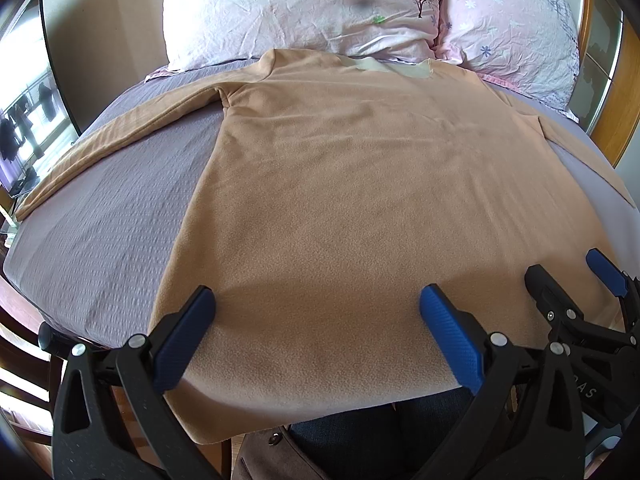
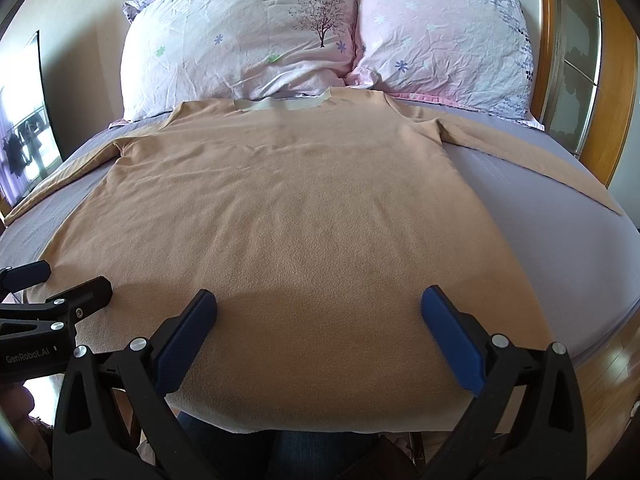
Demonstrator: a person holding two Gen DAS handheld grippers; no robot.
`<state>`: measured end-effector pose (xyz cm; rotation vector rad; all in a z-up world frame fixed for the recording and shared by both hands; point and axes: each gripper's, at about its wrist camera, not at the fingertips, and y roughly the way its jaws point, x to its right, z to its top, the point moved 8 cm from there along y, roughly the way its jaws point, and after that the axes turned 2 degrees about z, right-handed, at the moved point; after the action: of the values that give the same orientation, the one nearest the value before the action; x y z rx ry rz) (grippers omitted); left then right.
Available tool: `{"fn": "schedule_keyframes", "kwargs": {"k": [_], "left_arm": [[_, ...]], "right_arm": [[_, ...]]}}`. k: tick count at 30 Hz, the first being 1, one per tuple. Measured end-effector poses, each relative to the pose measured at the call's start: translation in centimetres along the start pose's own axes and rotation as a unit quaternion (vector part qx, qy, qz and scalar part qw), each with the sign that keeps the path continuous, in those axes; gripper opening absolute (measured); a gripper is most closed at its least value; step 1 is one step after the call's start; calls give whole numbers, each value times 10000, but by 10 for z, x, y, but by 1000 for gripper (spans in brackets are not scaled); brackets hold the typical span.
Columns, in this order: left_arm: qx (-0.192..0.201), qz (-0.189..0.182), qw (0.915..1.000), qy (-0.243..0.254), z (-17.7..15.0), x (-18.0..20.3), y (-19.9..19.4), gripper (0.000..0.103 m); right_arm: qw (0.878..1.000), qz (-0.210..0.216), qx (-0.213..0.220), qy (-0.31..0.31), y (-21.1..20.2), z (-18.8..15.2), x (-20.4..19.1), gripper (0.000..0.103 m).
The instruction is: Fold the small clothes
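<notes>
A tan long-sleeved fleece shirt (image 1: pixel 360 184) lies flat on the bed, collar toward the pillows, both sleeves spread out to the sides; it also shows in the right wrist view (image 2: pixel 304 216). My left gripper (image 1: pixel 316 300) is open above the shirt's hem, left of centre, holding nothing. My right gripper (image 2: pixel 318 304) is open above the hem, right of centre, and empty. The right gripper shows at the right edge of the left wrist view (image 1: pixel 576 276). The left gripper shows at the left edge of the right wrist view (image 2: pixel 68 280). The hem hangs over the bed's near edge.
A grey-lilac bedsheet (image 1: pixel 100 232) covers the bed (image 2: pixel 560 240). Two floral pillows (image 1: pixel 296 8) (image 2: pixel 440 36) lie at the head. A wooden headboard frame (image 2: pixel 616 92) stands at the right. A window with hanging clothes (image 1: pixel 24 128) is at the left. Wooden floor (image 2: pixel 608 364) shows below.
</notes>
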<state>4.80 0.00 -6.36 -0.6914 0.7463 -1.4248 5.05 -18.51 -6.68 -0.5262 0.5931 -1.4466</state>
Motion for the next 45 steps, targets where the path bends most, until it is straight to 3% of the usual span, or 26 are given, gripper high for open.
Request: {"fn": "schedule_keyframes", "kwargs": {"k": [45], "left_arm": [[35,4,10000,1,1,0,0,101]], "right_arm": [[10000,-8,68,-9,-2,2,4,102]]}}
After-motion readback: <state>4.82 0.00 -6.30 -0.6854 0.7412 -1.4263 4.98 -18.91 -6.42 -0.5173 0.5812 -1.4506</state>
